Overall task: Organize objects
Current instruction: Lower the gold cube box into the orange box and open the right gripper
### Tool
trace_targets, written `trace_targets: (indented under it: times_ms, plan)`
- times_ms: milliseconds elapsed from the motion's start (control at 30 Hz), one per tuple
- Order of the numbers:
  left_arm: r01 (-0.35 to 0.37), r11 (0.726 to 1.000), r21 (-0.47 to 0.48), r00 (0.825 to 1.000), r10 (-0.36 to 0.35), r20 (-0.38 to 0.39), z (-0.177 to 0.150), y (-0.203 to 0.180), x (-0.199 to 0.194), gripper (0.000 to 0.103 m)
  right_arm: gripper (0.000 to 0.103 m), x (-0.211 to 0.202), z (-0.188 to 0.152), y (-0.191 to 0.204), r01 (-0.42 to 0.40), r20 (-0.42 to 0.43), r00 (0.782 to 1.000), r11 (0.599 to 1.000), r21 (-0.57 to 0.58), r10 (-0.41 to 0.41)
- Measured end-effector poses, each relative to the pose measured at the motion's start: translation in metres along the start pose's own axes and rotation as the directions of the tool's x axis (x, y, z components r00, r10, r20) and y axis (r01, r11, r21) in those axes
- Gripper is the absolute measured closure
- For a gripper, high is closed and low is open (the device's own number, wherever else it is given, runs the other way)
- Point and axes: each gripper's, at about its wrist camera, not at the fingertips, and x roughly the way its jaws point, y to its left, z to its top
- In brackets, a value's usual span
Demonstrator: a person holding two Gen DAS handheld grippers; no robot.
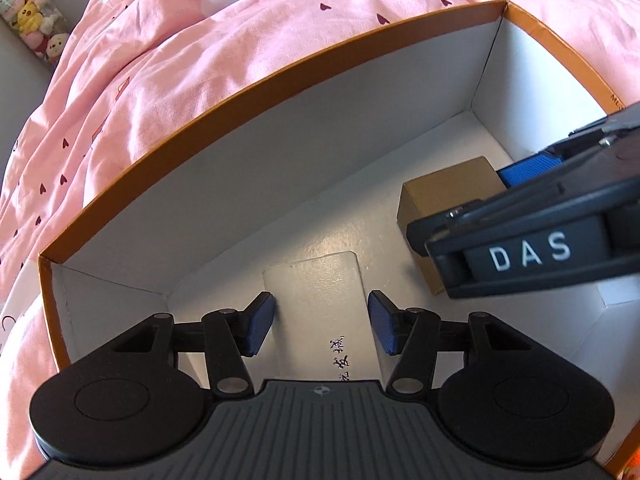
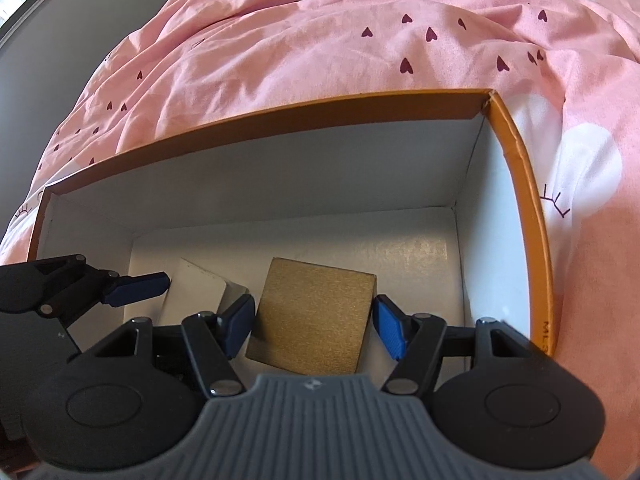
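An orange cardboard box (image 1: 240, 92) with white inside walls lies open on the bed. On its floor lies a small white box (image 1: 320, 300) with black printed characters. My left gripper (image 1: 322, 325) straddles it, open, its blue pads close beside both long sides. To the right, a brown cardboard box (image 1: 444, 196) sits low over the floor, turned askew. My right gripper (image 2: 312, 330) is shut on this brown box (image 2: 316, 316), one pad on each side. The right wrist view also shows the white box (image 2: 196, 292) and one of the left gripper's fingers (image 2: 140, 285) beside it.
A crumpled pink duvet (image 1: 200, 40) with small dark hearts surrounds the orange box (image 2: 280, 110) on all visible sides. A row of plush toys (image 1: 32, 20) stands at the far left by a grey wall. The two grippers work close together inside the box.
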Motion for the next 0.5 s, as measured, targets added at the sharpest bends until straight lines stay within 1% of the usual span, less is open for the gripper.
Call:
trace_targets:
  times_ms: [100,167,233,267,300,333,367,433,500]
  plan:
    - [-0.023,1.000,-0.010,0.999,0.023,-0.033,-0.004,0.006,0.000,0.041,0.036,0.003,0.000,0.002,-0.010,0.005,1.000,1.000,-0.010,0.010]
    - [-0.053,0.998,-0.015,0.997,0.053,-0.055,-0.006,0.011,0.000,0.043,0.036,0.002,0.000,0.004,-0.019,0.012,1.000,1.000,-0.021,0.019]
    - [-0.102,0.995,-0.009,0.993,0.101,-0.069,-0.010,0.013,0.000,0.045,0.032,-0.001,-0.001,0.008,-0.018,0.017,1.000,0.999,-0.036,0.018]
    - [-0.132,0.991,-0.004,0.989,0.131,-0.071,-0.012,0.015,0.000,0.046,0.027,-0.002,-0.001,0.009,-0.014,0.019,1.000,0.999,-0.044,0.015]
    - [-0.166,0.986,0.003,0.983,0.166,-0.075,-0.014,0.016,0.001,0.048,0.024,-0.005,-0.003,0.011,-0.011,0.024,1.000,0.998,-0.056,0.012]
    - [-0.186,0.983,0.015,0.980,0.186,-0.074,-0.016,0.016,0.002,0.053,0.024,-0.007,-0.004,0.013,-0.008,0.027,1.000,0.998,-0.069,0.010]
    - [-0.190,0.982,0.024,0.979,0.191,-0.069,-0.017,0.017,0.002,0.054,0.024,-0.009,-0.006,0.015,-0.001,0.027,1.000,0.996,-0.089,0.003]
    - [-0.188,0.981,0.042,0.981,0.190,-0.049,-0.020,0.017,0.001,0.054,0.021,-0.012,-0.009,0.019,0.017,0.026,1.000,0.992,-0.125,-0.014]
    - [-0.204,0.976,0.078,0.978,0.206,-0.013,-0.022,0.015,-0.001,0.053,0.019,-0.012,-0.014,0.020,0.035,0.014,0.999,0.985,-0.167,-0.033]
